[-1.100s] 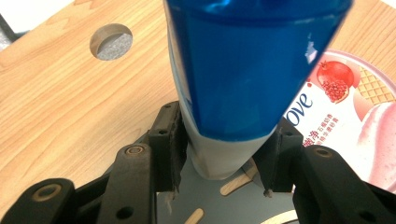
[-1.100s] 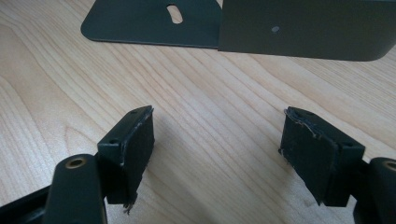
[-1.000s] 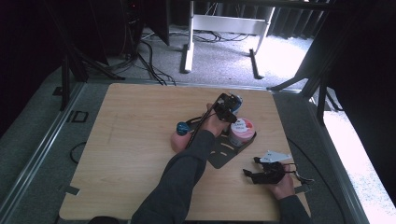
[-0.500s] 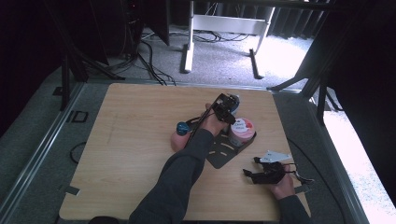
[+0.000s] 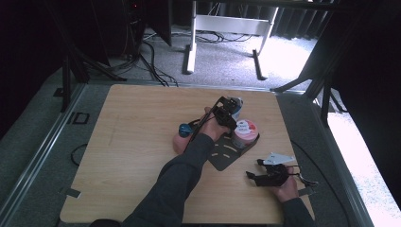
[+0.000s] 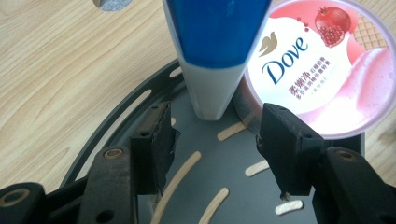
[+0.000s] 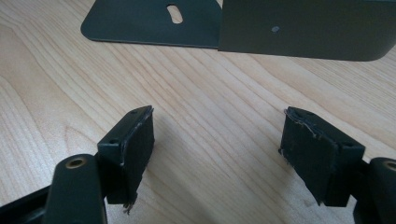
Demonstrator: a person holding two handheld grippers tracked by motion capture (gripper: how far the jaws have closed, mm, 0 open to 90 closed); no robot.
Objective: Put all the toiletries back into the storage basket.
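Two items share the dark slotted tray [image 6: 121, 121] now: the blue-and-white tube [image 6: 212, 51], standing on its narrow end, and the pink Dove tub [image 6: 322, 70] touching or just beside it. Your left tongs [image 6: 212, 140] have just been opening, jaws parted on either side of the tube's base with visible gaps, so nothing is gripped. From above, the left tongs [image 5: 226, 112] sit over the tray's far end.

Risks: the tube looks top-heavy on that small footing. Pull back crooked and a pad clips it, tipping it onto the tub or off the tray onto the counter [image 5: 137, 123]. Back out straight, jaws wide. It may also be leaning on the tub; can't tell for sure.

Right tongs [image 7: 217, 154] are spread, empty, resting low over the counter near the tray's corner. The pink bottle with a blue cap [image 5: 182, 137] by your left forearm could get swept over by the sleeve or cable.
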